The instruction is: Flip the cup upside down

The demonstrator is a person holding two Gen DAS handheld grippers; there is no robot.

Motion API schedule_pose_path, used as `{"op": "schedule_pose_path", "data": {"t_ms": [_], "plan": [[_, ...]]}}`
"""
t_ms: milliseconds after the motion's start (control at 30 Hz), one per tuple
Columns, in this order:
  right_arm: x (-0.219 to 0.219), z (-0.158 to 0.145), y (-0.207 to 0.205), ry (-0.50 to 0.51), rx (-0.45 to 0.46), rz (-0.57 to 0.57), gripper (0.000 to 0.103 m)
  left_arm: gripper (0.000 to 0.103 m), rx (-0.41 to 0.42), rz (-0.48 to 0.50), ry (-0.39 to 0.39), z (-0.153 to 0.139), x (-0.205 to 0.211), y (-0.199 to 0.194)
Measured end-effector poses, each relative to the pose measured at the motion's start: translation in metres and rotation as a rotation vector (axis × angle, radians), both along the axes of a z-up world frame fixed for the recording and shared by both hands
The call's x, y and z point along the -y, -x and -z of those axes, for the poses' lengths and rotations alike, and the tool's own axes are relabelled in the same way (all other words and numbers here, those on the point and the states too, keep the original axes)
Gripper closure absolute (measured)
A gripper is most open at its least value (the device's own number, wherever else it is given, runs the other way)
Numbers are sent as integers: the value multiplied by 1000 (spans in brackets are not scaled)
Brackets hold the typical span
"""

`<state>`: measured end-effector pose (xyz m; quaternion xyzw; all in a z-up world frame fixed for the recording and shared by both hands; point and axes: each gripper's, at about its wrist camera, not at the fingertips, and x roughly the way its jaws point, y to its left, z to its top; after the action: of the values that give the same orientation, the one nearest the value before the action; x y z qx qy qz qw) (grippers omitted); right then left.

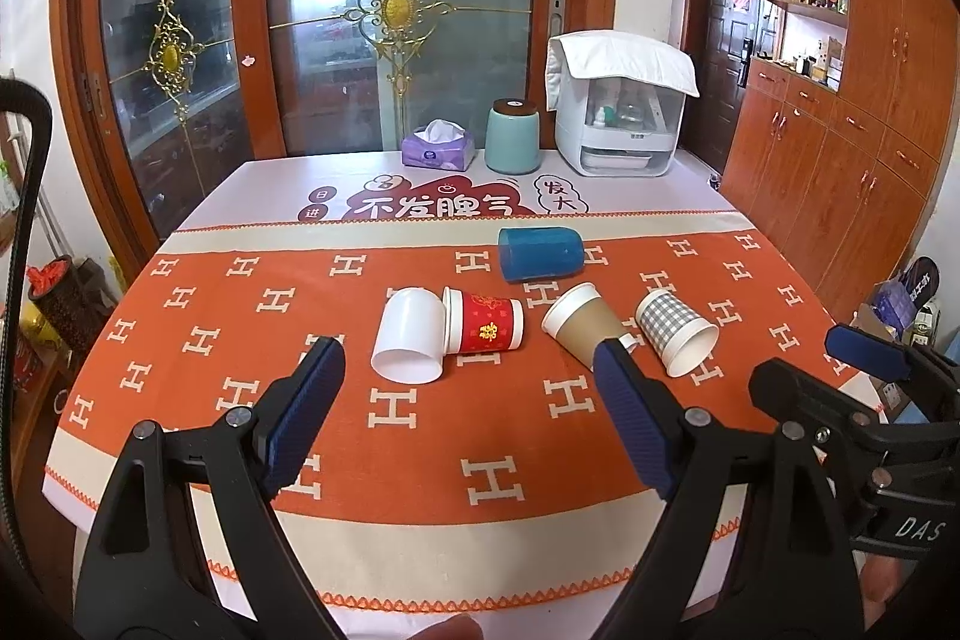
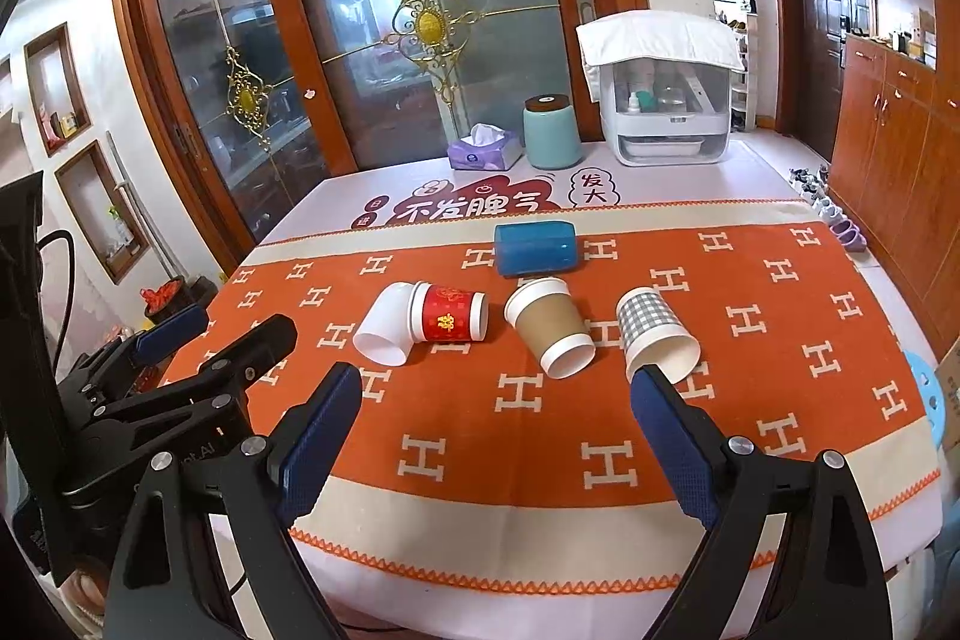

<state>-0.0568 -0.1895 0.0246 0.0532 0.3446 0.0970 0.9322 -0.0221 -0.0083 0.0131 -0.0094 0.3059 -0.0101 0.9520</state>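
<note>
Five cups lie on their sides on the orange-clothed bench [image 1: 420,460]: a white cup [image 1: 408,337] touching a red cup [image 1: 486,328], a brown-sleeved cup [image 1: 579,328], a checked cup [image 1: 675,331], and a blue cup [image 1: 540,253] farther back. The left gripper [image 1: 468,376] and right gripper [image 2: 498,400] both hover short of the row with fingers spread wide, holding nothing. Which cup is meant cannot be told from the task wording. Likely hazards: a lying cup may roll away if a finger nudges its side; thin paper walls may crush under a hard squeeze; the white and red cups, being in contact, may shift together; the brown and checked cups lie near enough for a wide finger to clip the neighbour.
</note>
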Motion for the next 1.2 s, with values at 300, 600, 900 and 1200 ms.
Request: {"op": "schedule_pose_path", "data": {"t_ms": [300,600,900,1200], "plan": [[2,0,1,0,1,1,11,20,-9,16,-3,1,3,0],[3,0,1,-1,0,-1,11,20,-14,12,2,3,1,-2],[5,1,1,-2,0,0,11,20,-30,32,-3,7,4,-6],[9,9,-3,-2,-12,5,11,20,-47,48,0,11,4,-9]]}}
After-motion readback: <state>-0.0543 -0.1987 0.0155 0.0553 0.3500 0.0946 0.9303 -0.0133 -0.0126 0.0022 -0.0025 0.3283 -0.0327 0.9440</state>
